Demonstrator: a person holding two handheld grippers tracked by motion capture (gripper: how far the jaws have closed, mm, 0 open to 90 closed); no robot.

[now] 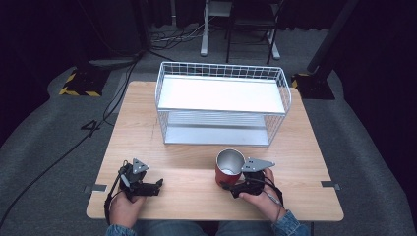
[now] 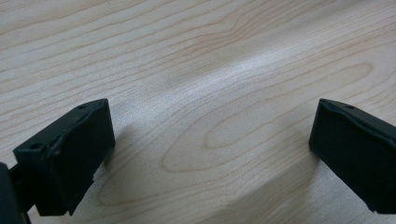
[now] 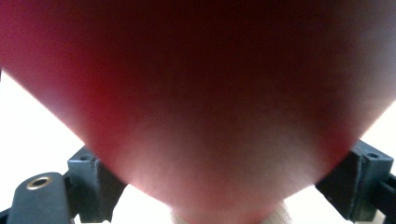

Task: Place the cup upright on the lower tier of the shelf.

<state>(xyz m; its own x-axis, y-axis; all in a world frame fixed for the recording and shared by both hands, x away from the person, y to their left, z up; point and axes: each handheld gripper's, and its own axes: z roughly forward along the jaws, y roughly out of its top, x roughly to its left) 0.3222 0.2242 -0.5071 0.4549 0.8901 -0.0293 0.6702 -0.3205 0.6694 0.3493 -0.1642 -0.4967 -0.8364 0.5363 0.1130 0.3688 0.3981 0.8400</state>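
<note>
— Two grippers, what do the jaws do?
— Right gripper clamps the red cup, at 5 o'clock on the table. Left gripper jaws stand wide, holding nothing.

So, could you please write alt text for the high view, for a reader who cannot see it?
A person at a wooden table holds a red cup with a silver inside in the right tongs, near the front edge. The left tongs rest open on the bare wood. Behind the cup stands a white two-level wire rack.
</note>
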